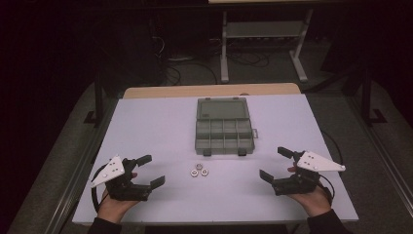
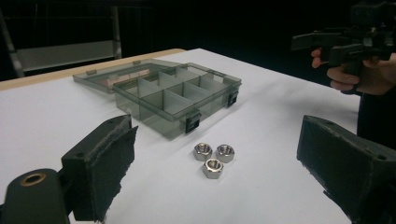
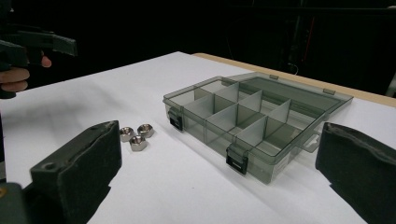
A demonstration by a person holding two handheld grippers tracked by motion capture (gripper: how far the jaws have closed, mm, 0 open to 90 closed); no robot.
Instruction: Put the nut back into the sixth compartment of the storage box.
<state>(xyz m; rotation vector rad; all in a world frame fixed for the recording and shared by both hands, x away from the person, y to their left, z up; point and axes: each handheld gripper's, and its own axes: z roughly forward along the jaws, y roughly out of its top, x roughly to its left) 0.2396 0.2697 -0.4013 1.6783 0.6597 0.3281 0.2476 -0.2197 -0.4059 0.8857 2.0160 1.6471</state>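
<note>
Three metal hex nuts (image 1: 198,171) lie on the white table (image 1: 160,126) in a tight cluster, touching one another, each flat on a face with its hole up. They are silver and shiny, and all three look alike. In the high view they sit near the front middle of the table, just in front of the organizer box (image 1: 224,131).

The left gripper (image 1: 150,170) is held in the person's left hand (image 1: 114,204) at the near left edge. Its two jaws stand wide apart with nothing between them, and they point toward 2 o'clock. The right gripper (image 1: 272,163) is held the same way at the near right edge, jaws also spread and empty, pointing toward 10 o'clock.

The nuts lie between the two grippers, well apart from both. In the left gripper view they are at 12 o'clock, ahead of the gap between the jaws. In the right gripper view they are at 11 o'clock, just past the left jaw.

Farther at 12 o'clock, the box is grey and transparent, lid laid flat open behind, with eight empty compartments.
</note>
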